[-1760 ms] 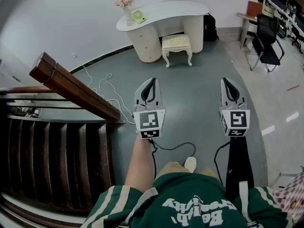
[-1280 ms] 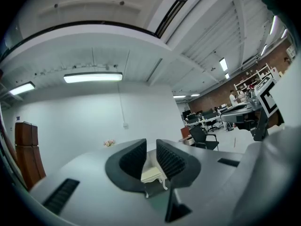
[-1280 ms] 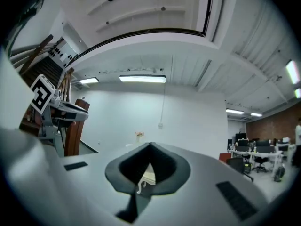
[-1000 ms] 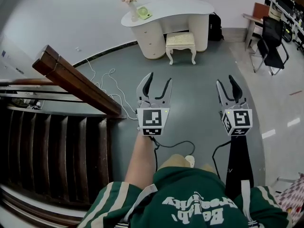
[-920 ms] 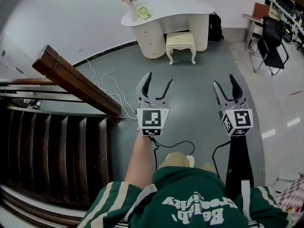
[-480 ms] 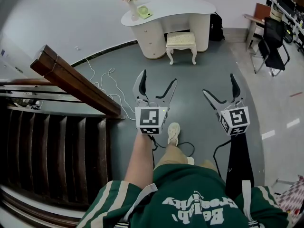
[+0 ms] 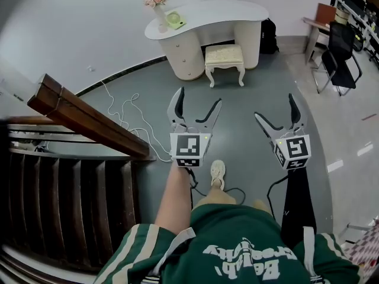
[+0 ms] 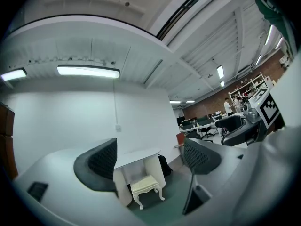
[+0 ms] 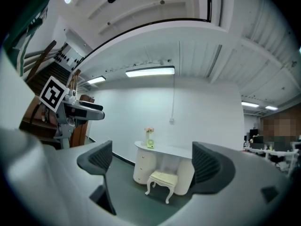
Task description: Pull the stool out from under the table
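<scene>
Both my claws hang wide open and empty over the grey floor, well apart from the work: left claw (image 7: pixel 199 97), right claw (image 7: pixel 275 106). The white table (image 7: pixel 237 10) stands far off against the wall. The stool (image 7: pixel 223 54) sits at its knee gap — far edge under the top, most of the seat showing in front. That fits a stool part drawn out or one not quite pushed home; I can't tell which.

Risks, as I judge them:
- A stool dragged crooked could knock the table and shake it.
- Its slim curved legs might catch and tip it.
- The white cable (image 7: pixel 127 106) on the floor to the left could snag my feet.
- The vase of flowers (image 7: pixel 157 7) on the table's left end would topple at any jolt.

Count — one table, one stool, two claws, one white cable, one vase.
</scene>
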A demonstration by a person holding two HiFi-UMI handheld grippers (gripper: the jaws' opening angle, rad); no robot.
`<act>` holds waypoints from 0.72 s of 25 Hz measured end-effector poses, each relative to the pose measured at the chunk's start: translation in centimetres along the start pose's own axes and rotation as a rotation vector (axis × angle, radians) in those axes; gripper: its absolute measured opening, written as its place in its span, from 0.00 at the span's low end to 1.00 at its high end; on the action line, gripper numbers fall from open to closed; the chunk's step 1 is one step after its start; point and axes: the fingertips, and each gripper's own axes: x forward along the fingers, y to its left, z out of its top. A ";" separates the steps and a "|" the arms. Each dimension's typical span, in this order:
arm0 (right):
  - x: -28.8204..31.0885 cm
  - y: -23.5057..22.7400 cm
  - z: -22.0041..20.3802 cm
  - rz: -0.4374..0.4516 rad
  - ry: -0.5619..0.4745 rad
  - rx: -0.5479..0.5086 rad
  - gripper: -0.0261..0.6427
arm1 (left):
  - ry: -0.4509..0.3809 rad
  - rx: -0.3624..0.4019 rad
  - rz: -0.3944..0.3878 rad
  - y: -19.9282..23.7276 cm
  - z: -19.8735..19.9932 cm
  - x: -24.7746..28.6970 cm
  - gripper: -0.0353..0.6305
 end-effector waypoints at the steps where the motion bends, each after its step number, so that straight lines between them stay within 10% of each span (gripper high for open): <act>1: 1.3 -0.2 0.0 0.001 0.002 -0.005 0.84 | -0.001 -0.005 -0.004 0.9 -0.2 1.3 0.70; 18: 21.8 -3.0 1.0 -0.038 0.017 -0.027 0.82 | 0.016 -0.008 -0.109 12.0 -4.7 18.4 0.70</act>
